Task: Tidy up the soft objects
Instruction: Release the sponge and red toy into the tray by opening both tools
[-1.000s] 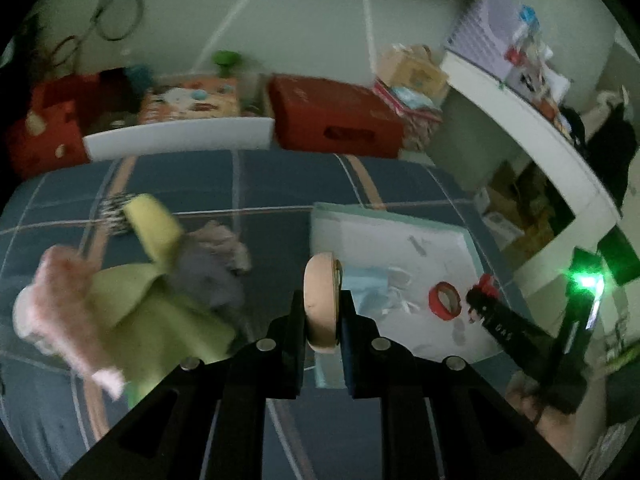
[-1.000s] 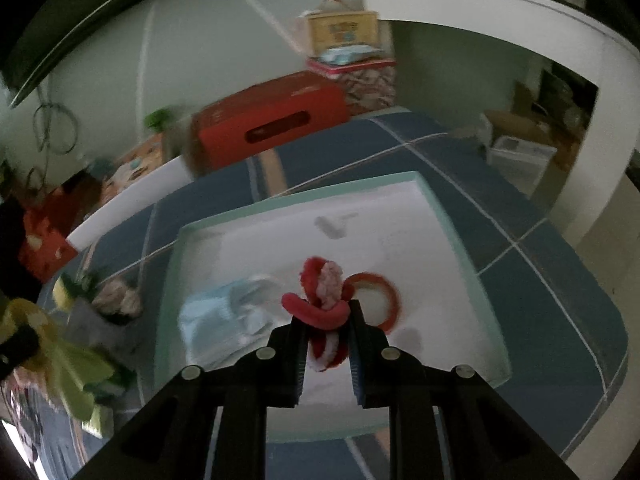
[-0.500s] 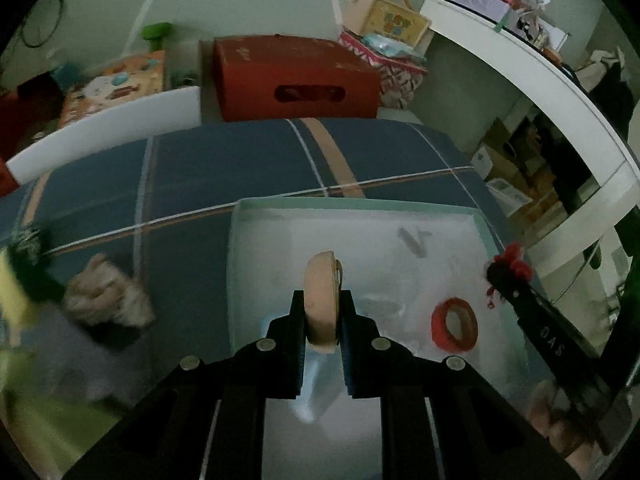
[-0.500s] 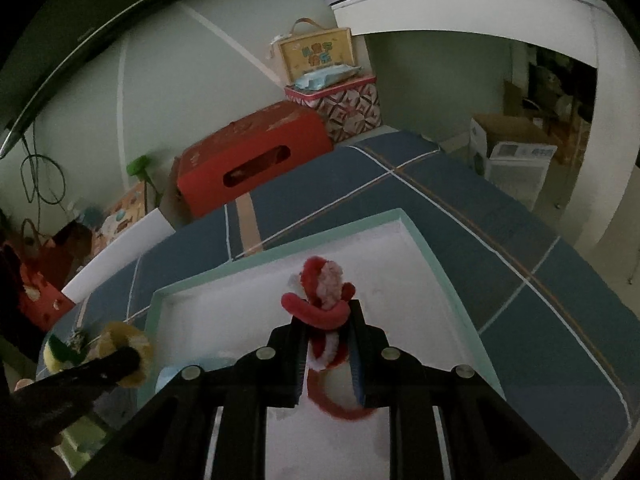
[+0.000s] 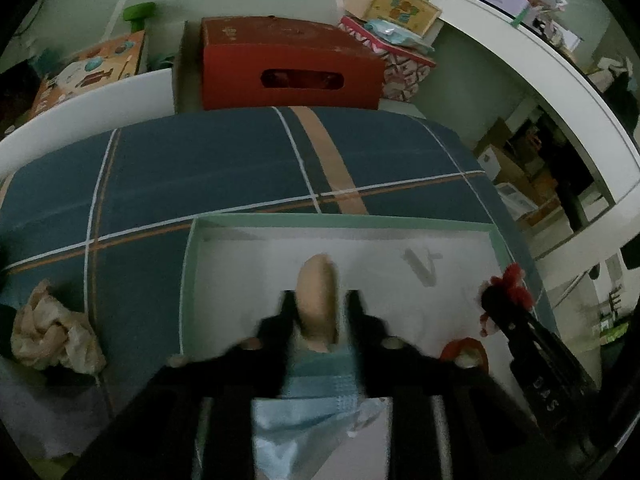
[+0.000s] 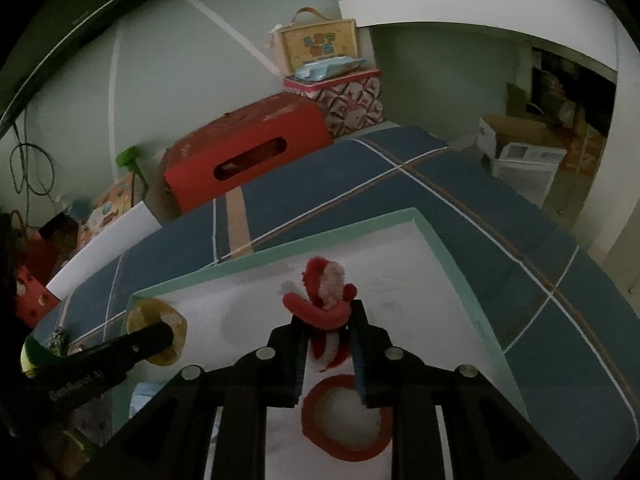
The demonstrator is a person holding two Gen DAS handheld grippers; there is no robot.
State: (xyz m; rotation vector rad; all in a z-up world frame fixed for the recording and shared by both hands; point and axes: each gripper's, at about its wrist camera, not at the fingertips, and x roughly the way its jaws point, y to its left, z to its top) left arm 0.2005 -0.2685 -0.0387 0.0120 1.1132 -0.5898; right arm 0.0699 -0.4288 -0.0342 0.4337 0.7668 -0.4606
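Over the white tray (image 5: 460, 240), the left gripper (image 5: 318, 308), jaws just opening, stands loose around a beige sponge (image 5: 317, 300). At three o'clock, the right gripper (image 6: 328, 320), also easing, cradles a red-and-white toy (image 6: 326, 288).

1. My right gripper (image 6: 329, 322) hangs over the white tray (image 6: 440, 240); its jaws have just been opening, with the red-and-white fuzzy toy (image 6: 326, 300) between them.
2. A red ring (image 6: 346, 422) lies in the tray, under the gripper.
3. My left gripper (image 6: 160, 334) reaches over the tray's left rim with a tan round pad (image 6: 156, 330) between its fingers.
4. A red box (image 6: 248, 152) sits beyond the tray, past the blue plaid cover (image 6: 320, 172).
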